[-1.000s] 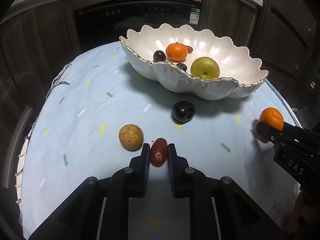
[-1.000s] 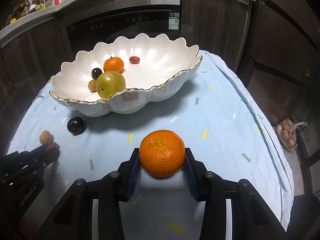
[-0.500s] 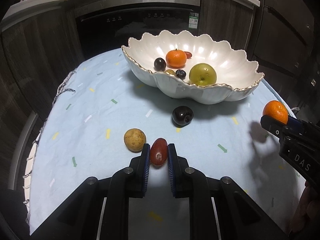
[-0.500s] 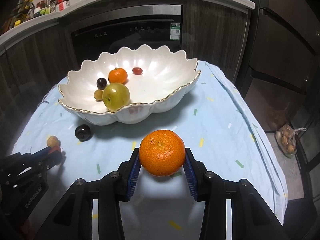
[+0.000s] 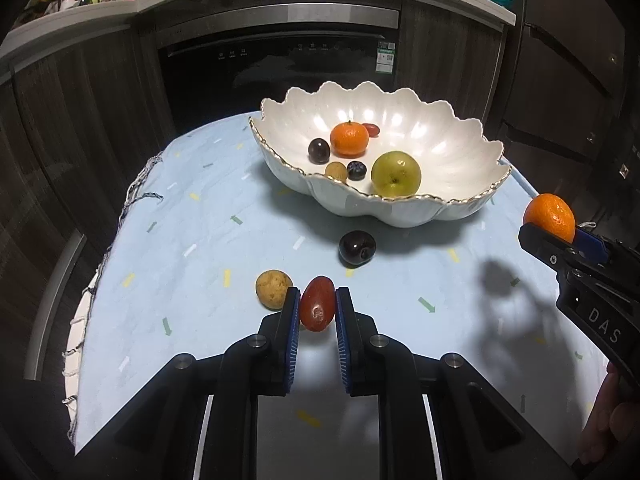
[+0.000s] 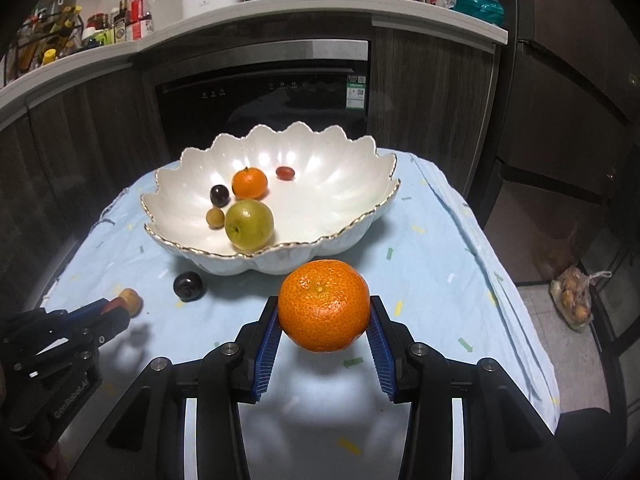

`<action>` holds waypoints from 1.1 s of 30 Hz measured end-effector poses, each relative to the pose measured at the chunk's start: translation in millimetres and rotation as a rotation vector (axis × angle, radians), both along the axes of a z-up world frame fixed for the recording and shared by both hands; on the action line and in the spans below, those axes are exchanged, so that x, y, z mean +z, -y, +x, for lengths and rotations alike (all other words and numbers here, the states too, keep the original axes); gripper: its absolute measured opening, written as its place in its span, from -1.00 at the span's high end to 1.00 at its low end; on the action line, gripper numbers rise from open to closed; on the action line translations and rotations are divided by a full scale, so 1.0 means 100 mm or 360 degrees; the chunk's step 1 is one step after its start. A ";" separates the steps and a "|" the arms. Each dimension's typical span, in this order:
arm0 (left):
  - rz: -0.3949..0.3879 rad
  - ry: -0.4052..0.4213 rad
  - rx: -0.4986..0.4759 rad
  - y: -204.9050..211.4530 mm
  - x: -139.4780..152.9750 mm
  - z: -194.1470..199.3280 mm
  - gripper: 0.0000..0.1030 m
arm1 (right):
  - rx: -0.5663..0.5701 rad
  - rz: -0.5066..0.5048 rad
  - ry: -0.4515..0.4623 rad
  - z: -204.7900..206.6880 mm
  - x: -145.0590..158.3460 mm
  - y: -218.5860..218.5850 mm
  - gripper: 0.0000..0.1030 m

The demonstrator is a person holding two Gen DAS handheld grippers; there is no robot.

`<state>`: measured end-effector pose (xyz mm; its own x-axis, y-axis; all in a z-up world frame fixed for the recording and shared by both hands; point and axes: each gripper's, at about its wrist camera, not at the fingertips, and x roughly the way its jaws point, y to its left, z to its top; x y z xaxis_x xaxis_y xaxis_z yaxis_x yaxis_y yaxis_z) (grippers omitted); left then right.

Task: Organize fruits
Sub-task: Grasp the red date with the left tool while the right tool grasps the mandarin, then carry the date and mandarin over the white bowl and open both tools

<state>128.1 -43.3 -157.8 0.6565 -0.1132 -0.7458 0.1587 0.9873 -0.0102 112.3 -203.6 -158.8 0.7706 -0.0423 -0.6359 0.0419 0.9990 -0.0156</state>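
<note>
My left gripper (image 5: 317, 300) is shut on a small red oblong fruit (image 5: 317, 309), held above the light blue tablecloth (image 5: 192, 264). My right gripper (image 6: 323, 312) is shut on an orange mandarin (image 6: 323, 305), also off the cloth; the same mandarin (image 5: 549, 216) shows at the right edge of the left wrist view. A white scalloped bowl (image 5: 452, 152) stands at the far side of the table and holds a mandarin (image 5: 349, 139), a green apple (image 5: 396, 174), a dark plum (image 5: 319, 151) and several smaller fruits. On the cloth lie a dark plum (image 5: 357, 249) and a small tan fruit (image 5: 273, 289).
Dark cabinets and a built-in appliance (image 6: 260, 104) stand behind the table. The cloth hangs over the right table edge (image 6: 516, 292). A plastic bag of fruit (image 6: 576, 300) lies on the floor to the right. A counter with bottles (image 6: 100, 24) runs above.
Both grippers have risen with their fruit. The bowl and table look farther off and lower in both views, and more of the counter above has come into sight.
</note>
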 end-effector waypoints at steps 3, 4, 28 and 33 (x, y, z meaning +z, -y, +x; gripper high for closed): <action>0.0007 0.0003 0.0003 0.00 0.04 0.00 0.65 | -0.0003 0.0006 0.0010 0.01 0.02 0.00 0.16; 0.0008 0.0002 0.0003 0.01 0.06 0.00 0.64 | -0.0004 0.0014 0.0013 0.01 0.04 0.01 0.16; 0.0001 0.0070 -0.0012 0.10 0.40 0.19 0.64 | 0.0058 0.0019 0.0102 0.02 0.34 -0.04 0.17; -0.0008 0.0086 -0.0009 0.11 0.47 0.28 0.64 | 0.0064 0.0022 0.0116 0.09 0.40 -0.05 0.17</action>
<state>155.9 -54.8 -110.4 0.6951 -0.1210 -0.7087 0.1650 0.9863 -0.0066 121.3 -198.2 -118.6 0.8159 -0.0019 -0.5782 0.0024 1.0000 0.0001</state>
